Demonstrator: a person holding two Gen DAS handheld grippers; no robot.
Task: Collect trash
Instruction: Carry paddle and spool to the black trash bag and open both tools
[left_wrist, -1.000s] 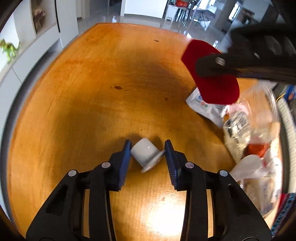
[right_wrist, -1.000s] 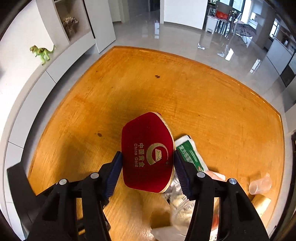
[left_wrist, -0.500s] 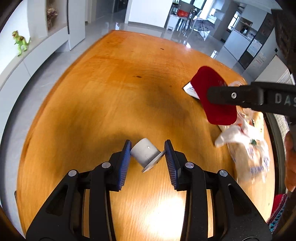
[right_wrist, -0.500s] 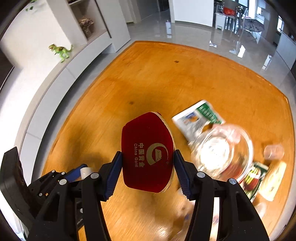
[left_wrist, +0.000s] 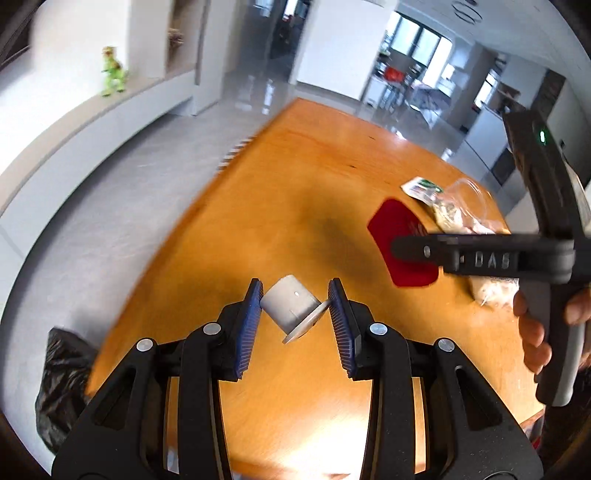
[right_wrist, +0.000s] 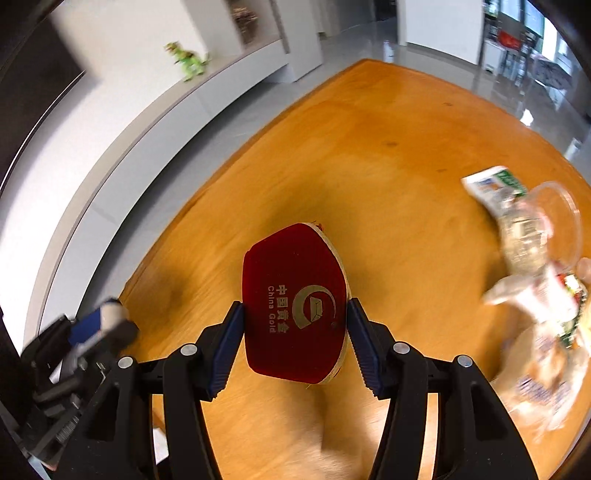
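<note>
My left gripper (left_wrist: 295, 306) is shut on a small white paper cup (left_wrist: 290, 306), tilted, held above the orange wooden table (left_wrist: 295, 206) near its left edge. My right gripper (right_wrist: 295, 314) is shut on a red paddle-shaped card (right_wrist: 295, 295) printed "China Gold"; it also shows in the left wrist view (left_wrist: 402, 243) to the right of the cup. A heap of trash lies on the table's right side: a green-white packet (right_wrist: 491, 184), a clear plastic lid (right_wrist: 554, 218) and crumpled wrappers (right_wrist: 535, 325). The left gripper shows blurred at the lower left of the right wrist view (right_wrist: 99, 325).
A black trash bag (left_wrist: 62, 387) sits below the table's left edge, over grey floor (left_wrist: 110, 206). A white wall ledge carries a green toy dinosaur (left_wrist: 112, 75). A hand holds the right gripper's handle (left_wrist: 546, 332).
Both grippers have swung left and back toward the table's left edge, each keeping its hold. The trash heap has shifted to the right in both views and the black bag has come into view.
</note>
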